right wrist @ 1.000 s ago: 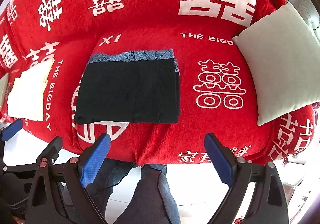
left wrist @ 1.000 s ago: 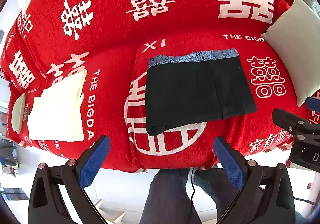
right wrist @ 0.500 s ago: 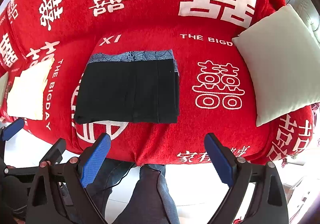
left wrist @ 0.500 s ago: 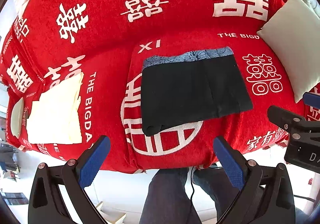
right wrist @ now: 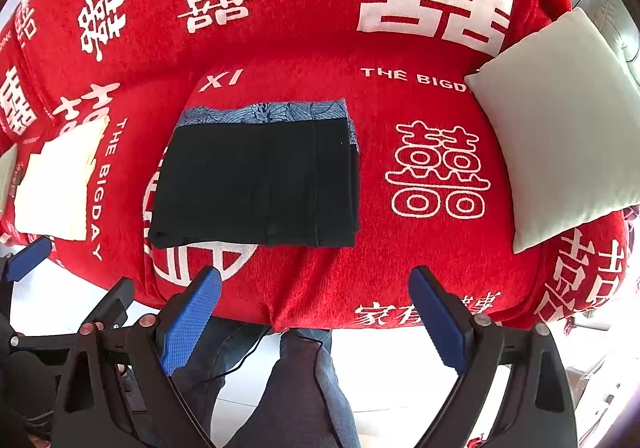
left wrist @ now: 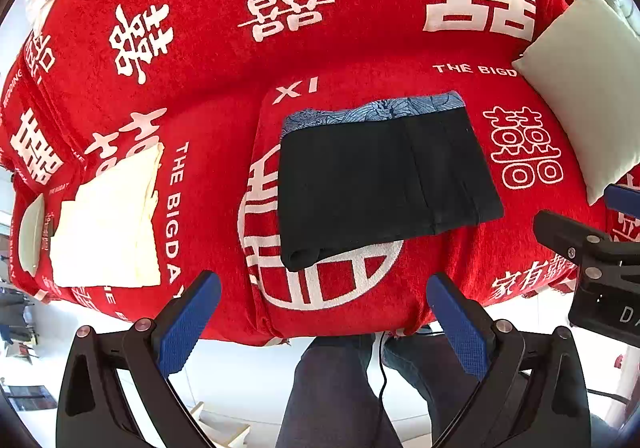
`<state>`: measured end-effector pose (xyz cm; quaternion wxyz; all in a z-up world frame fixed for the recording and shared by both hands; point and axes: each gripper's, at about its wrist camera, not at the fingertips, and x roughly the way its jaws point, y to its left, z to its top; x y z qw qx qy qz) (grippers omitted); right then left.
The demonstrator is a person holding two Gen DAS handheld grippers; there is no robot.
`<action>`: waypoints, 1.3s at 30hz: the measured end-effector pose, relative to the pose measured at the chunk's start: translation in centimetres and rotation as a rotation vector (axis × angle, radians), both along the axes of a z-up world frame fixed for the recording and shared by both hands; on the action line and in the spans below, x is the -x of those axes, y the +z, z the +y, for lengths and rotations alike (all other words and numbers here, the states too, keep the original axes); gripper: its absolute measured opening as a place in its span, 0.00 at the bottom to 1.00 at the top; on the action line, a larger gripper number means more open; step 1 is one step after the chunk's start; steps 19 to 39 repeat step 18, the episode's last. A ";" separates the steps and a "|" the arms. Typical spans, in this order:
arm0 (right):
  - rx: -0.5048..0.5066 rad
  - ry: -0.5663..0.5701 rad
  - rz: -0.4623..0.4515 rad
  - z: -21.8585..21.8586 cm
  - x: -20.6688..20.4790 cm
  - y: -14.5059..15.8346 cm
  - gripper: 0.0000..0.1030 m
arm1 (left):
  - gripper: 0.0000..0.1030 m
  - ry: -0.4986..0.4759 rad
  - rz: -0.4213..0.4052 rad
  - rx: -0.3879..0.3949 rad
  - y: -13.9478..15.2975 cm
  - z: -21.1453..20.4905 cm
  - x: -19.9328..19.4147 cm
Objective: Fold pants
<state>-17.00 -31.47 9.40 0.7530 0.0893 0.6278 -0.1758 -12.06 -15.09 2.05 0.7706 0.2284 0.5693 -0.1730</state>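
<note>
Sofa (left wrist: 208, 120) draped in red fills our view, a pale cushion (right wrist: 560, 152) at its right end, folded black pants (left wrist: 384, 184) flat on the middle seat, and our left gripper (left wrist: 324, 324) and right gripper (right wrist: 316, 316) hover before its front edge, jaws spread wide and empty.

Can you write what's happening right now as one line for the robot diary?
step: pants folded | pants: flat on red sofa cover | left tool: open, empty | right tool: open, empty
</note>
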 end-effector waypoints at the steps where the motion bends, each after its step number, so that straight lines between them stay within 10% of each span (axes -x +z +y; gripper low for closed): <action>1: 0.001 0.001 -0.001 0.0 0.0 0.0 0.93 | 1.00 0.000 0.001 0.001 0.0 0.0 0.0; 39: -0.002 -0.012 0.007 -0.3 -0.5 -0.3 0.93 | 1.00 0.006 0.011 0.012 -0.2 0.0 -0.4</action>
